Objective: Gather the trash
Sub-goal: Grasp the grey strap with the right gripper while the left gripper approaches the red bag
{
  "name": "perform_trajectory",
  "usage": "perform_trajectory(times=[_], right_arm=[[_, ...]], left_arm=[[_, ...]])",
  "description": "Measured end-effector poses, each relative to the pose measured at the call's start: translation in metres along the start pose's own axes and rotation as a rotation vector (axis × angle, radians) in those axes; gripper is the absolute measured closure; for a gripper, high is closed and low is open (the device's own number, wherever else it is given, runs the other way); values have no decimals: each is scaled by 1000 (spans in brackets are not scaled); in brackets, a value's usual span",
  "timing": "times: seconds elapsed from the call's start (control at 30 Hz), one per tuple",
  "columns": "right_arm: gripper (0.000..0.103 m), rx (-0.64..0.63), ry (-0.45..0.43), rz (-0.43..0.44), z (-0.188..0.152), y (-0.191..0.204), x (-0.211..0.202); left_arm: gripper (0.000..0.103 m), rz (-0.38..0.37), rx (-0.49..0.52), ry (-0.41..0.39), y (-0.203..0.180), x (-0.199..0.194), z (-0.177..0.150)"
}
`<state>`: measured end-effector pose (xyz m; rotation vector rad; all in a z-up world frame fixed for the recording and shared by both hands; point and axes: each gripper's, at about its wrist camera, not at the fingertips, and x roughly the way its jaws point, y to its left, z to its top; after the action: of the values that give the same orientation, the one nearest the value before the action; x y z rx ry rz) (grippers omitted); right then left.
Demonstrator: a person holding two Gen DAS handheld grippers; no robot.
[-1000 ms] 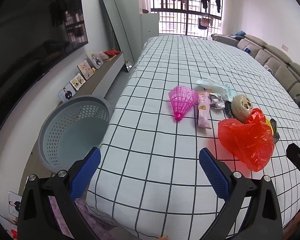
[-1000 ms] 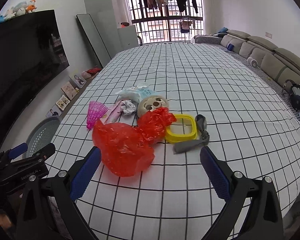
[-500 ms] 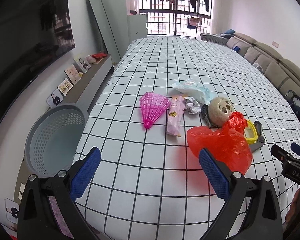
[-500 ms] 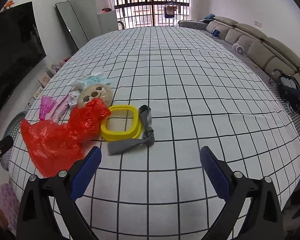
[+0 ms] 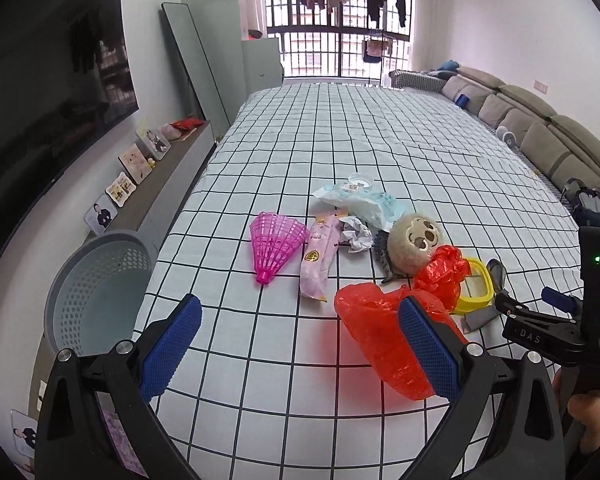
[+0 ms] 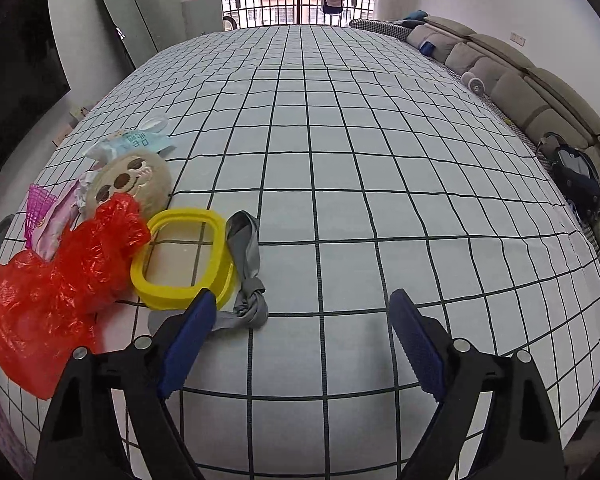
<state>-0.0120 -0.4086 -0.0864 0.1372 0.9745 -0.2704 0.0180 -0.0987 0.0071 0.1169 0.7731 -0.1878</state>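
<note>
Right of the yellow frame (image 6: 184, 258), bare checked cloth (image 6: 380, 160).

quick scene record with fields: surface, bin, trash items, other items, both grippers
surface: checked cloth
bin: grey basket, on the floor off the cloth's left edge
trash items: red plastic bag, pink wrapper, crumpled paper, pale blue packet
other items: pink shuttlecock, plush ball, yellow frame, grey knotted cloth
left gripper: open, empty
right gripper: open, jaws just narrowing, nothing between them
</note>
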Motion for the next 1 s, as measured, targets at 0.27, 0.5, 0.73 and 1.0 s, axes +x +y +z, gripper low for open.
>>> perform_trajectory(times=[0.27, 0.5, 0.73, 1.0], right_arm=[[43, -7, 23, 18, 2, 5, 13], [86, -25, 10, 61, 2, 13, 13], [87, 1, -10, 88, -7, 0, 0], [87, 28, -51, 127, -22, -15, -26]], left_arm=[[6, -10, 2, 10, -2, 4, 0], [6, -18, 11, 16, -5, 7, -2], [6, -42, 21, 30, -13, 8, -4], [6, -102, 61, 47, -41, 16, 5]])
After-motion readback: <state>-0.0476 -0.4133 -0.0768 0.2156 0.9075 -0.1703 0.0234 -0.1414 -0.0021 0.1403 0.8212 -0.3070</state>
